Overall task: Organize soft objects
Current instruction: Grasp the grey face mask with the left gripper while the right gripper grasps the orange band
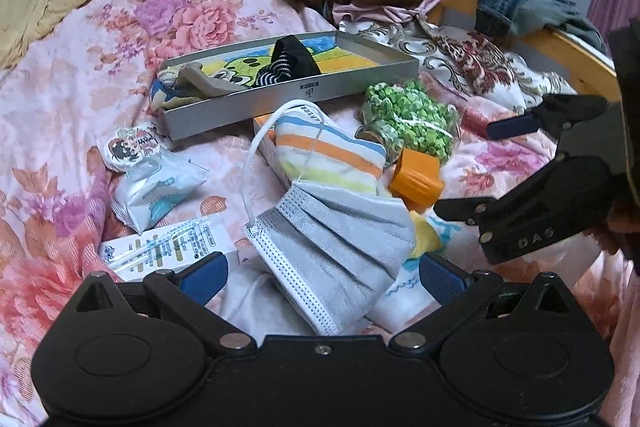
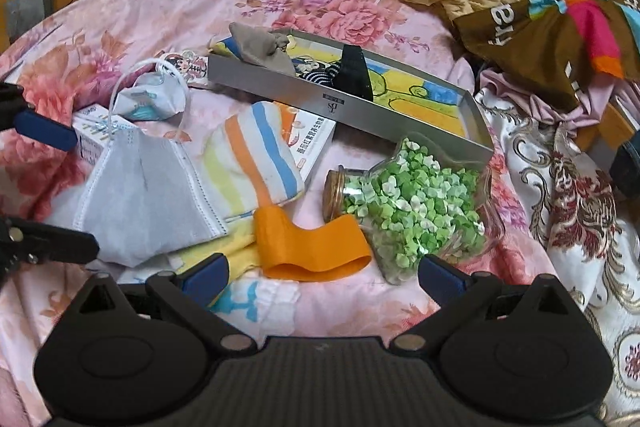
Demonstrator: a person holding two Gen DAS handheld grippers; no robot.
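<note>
Hovering low over the bed, the left hand-held gripper [image 1: 320, 277] has its blue-padded fingers spread wide, with a pleated grey face mask [image 1: 332, 251] lying between them, touched by neither. The right hand-held gripper [image 2: 322, 273] is spread open too, just in front of a curled orange plastic piece [image 2: 308, 247] and a glass jar of green and white paper bits [image 2: 416, 203] lying on its side. A white sock with orange, blue and yellow stripes [image 2: 252, 163] rests beside the mask, partly on a flat printed carton [image 2: 312, 143]. Beyond them stands a shallow grey metal tray [image 2: 360, 115] holding a beige sock [image 2: 260, 47] and a black striped sock [image 2: 348, 71], all on the pink floral bedsheet [image 2: 160, 7].
</note>
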